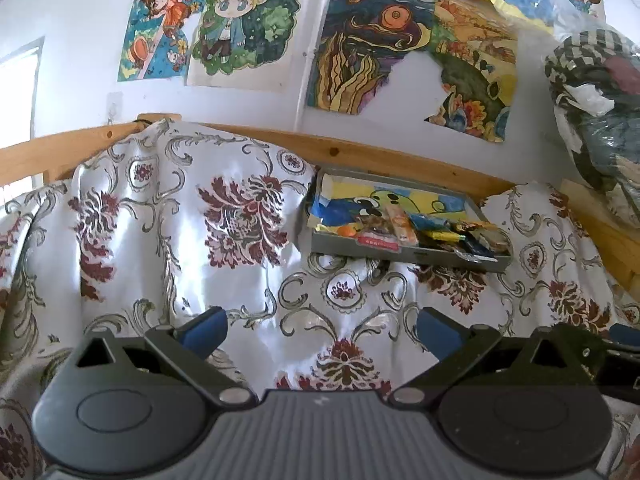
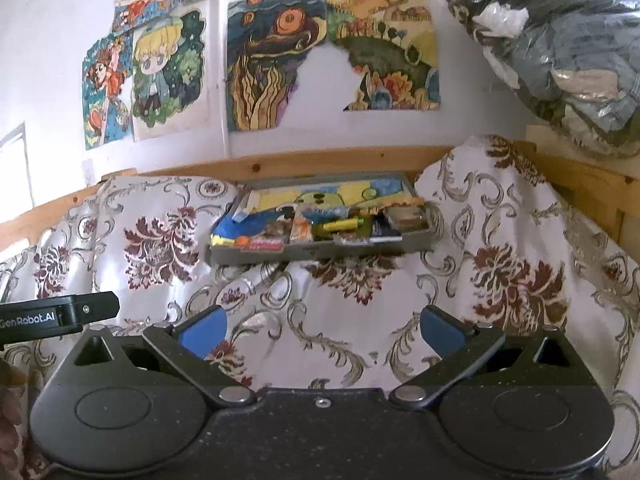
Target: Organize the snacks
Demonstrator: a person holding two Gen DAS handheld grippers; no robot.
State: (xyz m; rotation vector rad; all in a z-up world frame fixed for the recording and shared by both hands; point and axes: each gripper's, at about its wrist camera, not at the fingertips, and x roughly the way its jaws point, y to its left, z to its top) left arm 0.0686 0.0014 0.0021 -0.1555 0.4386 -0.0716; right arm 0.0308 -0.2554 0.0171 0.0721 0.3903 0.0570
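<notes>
A shallow grey tray point(image 1: 404, 255) point(image 2: 320, 255) rests on a floral cloth near the wooden rail. It holds several snack packets: a red packet point(image 1: 376, 241) point(image 2: 264, 243), an orange one point(image 1: 402, 226), yellow-green sticks point(image 2: 340, 225) and a dark packet point(image 2: 384, 229), on a yellow and blue paper lining. My left gripper point(image 1: 322, 330) is open, well short of the tray, with nothing between its blue pads. My right gripper point(image 2: 322, 330) is open too, below the tray and apart from it. The left gripper's black body point(image 2: 60, 315) shows at the left edge of the right wrist view.
White cloth with dark red flowers point(image 1: 224, 216) point(image 2: 500, 272) covers the surface in lumpy folds. A wooden rail point(image 1: 360, 156) runs behind, under a wall of colourful drawings point(image 1: 240, 24). A plastic-wrapped bundle of clothes point(image 2: 560, 48) point(image 1: 600, 120) sits high at the right.
</notes>
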